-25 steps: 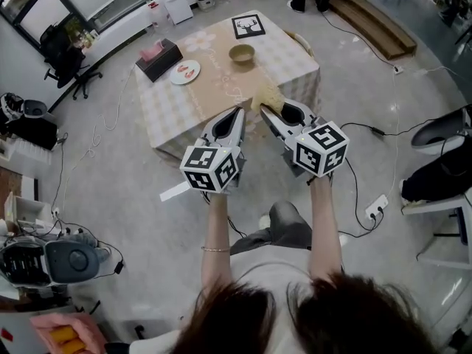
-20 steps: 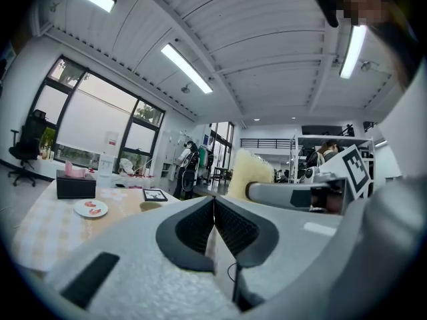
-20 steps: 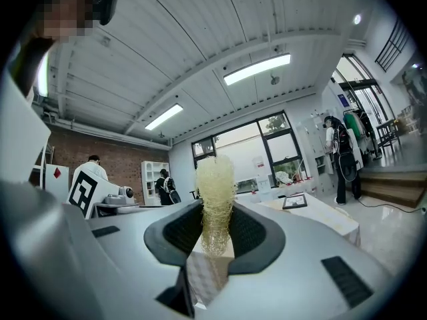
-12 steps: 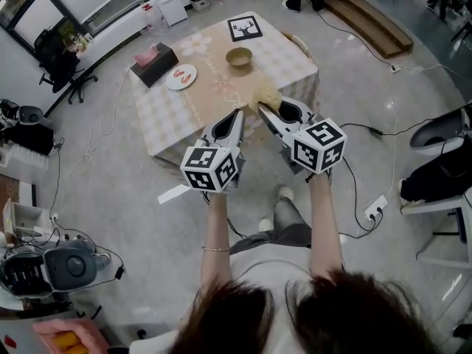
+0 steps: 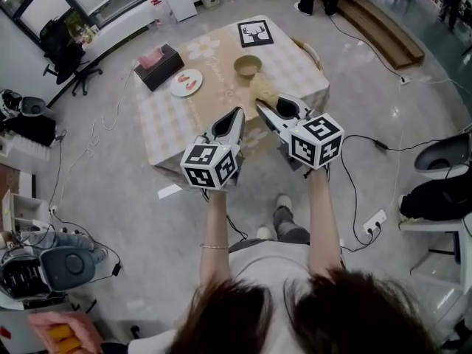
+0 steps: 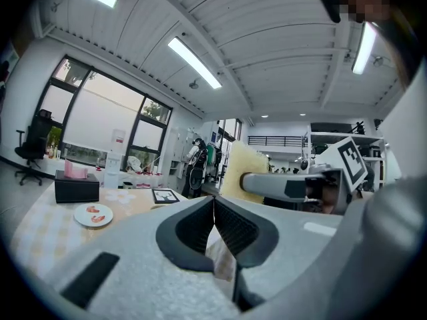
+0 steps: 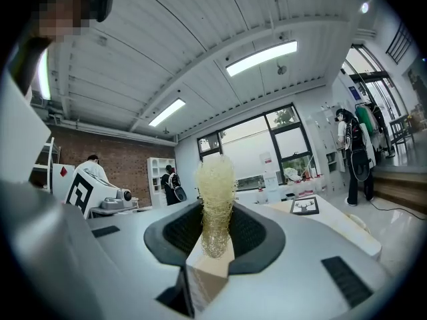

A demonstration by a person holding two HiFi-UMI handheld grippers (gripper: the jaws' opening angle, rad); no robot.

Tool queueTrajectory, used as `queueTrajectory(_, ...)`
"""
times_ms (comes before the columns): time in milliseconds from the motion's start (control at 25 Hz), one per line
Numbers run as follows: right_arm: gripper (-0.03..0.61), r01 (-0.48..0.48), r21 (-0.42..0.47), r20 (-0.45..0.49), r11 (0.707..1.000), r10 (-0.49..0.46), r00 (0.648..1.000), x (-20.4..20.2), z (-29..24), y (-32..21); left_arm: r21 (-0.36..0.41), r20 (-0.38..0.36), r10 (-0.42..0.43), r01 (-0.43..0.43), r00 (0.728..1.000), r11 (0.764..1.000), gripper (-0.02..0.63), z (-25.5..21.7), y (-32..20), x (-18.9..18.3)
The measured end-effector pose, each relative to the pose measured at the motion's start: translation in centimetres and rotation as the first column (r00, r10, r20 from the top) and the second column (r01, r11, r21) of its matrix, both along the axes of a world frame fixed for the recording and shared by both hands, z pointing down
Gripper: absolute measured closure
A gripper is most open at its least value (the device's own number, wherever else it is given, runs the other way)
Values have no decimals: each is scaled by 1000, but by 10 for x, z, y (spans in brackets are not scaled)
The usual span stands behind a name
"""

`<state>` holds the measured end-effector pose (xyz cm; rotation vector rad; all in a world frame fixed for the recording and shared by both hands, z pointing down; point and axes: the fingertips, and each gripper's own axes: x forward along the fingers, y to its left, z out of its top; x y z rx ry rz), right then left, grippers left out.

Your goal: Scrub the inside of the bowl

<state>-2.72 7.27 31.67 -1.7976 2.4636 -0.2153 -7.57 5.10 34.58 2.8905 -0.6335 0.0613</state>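
progress: no scrubbing yet, I've got it all left to do
bowl (image 5: 248,66): on the tabletop (image 5: 169,116), far side, well apart from my grippers
right gripper (image 5: 259,108): jaws clamped on yellow scrubber (image 5: 264,91)
left gripper (image 5: 237,113): jaws closed, empty

A grey polished floor (image 5: 110,198) spreads wide, trailed with black cables (image 5: 352,190). A table under a checked cloth (image 5: 173,120) stands mid-room, with a black office chair (image 5: 65,50) far left and wooden steps (image 5: 383,24) far right. Tube lights (image 6: 195,63) line the ribbed white ceiling (image 6: 267,45). Tall windows (image 6: 93,122) and a brick wall (image 7: 120,160) close the room.
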Motion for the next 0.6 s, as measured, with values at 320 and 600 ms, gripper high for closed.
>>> queueTrajectory(320, 483, 33, -22, 12, 999, -33, 999, 33, 6, -48, -18, 5, -42, 42, 999, 999, 600, 6, -45, 27)
queueTrajectory(600, 483, 65, -28, 15, 997, -65, 998, 54, 9, -85, -27, 5, -78, 79, 997, 997, 600, 12, -77, 45)
